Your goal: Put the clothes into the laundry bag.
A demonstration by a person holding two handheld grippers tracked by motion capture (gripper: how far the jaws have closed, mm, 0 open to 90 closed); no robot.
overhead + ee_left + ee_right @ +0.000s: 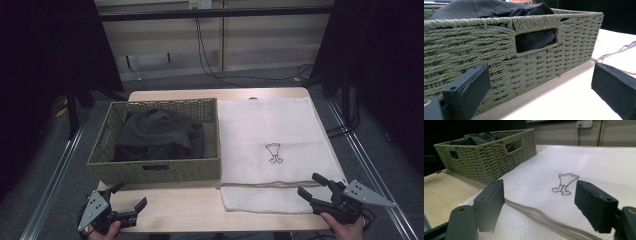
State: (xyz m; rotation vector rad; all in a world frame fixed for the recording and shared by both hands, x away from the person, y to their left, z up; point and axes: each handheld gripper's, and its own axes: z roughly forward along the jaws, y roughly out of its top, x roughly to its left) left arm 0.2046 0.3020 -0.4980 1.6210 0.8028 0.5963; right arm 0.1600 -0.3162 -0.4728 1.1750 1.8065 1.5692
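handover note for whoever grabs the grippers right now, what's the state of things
Left gripper: open, empty, low at the near left table edge, facing the front wall of the woven basket.
Right gripper: open, empty, over the near right corner of the white mesh laundry bag.
Things: dark clothes are heaped in the basket; the bag lies flat to the basket's right, its zipper edge toward the person.
Done: nothing moved so far, by the look of it; bag flat, clothes all in the basket.
Left: probably open the bag and load the clothes into it.
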